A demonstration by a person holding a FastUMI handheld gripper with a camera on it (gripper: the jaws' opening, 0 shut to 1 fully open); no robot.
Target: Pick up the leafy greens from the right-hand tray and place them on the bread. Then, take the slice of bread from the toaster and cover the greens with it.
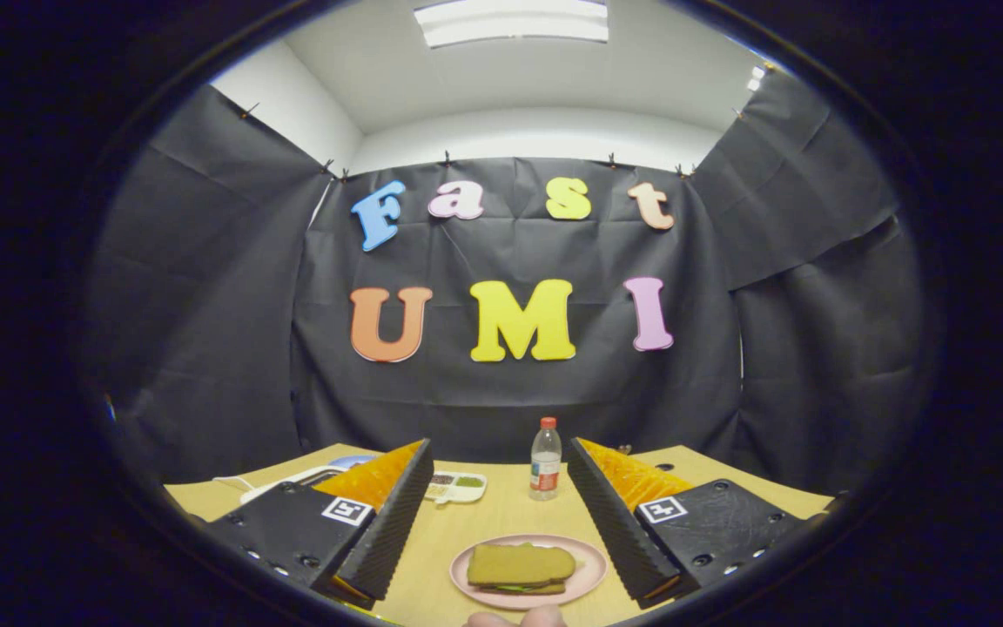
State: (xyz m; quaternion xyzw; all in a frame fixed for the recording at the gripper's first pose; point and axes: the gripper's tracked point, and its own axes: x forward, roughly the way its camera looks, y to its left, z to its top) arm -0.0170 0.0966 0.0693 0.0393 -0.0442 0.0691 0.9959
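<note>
Fingertips of a person's hand (519,617) show at six o'clock, nearest the camera, just below the pink plate (589,566). Above them the gripper (501,522) stands released, its two fingers spread wide at roughly eight and four o'clock, holding nothing and touching nothing. Each finger carries a square marker on its outer block.

Between the fingers, on the near part of the wooden table (501,514), the plate holds the sandwich: a top slice of bread (519,564) lies flat over the leafy greens (514,588), which show as a thin green line at its near edge, with the lower slice under them. The plate sits slightly toward the right finger, apart from both.

Beyond the plate, toward twelve o'clock, a clear bottle (545,460) with a red cap stands upright near the table's far edge. At about eleven o'clock from the plate a small white tray (456,486) with compartments lies flat; its contents are too small to tell. A white object (288,481) lies past the left finger, partly hidden.

Bare tabletop runs between plate and bottle. Black cloth walls (205,305) close the booth on three sides.
</note>
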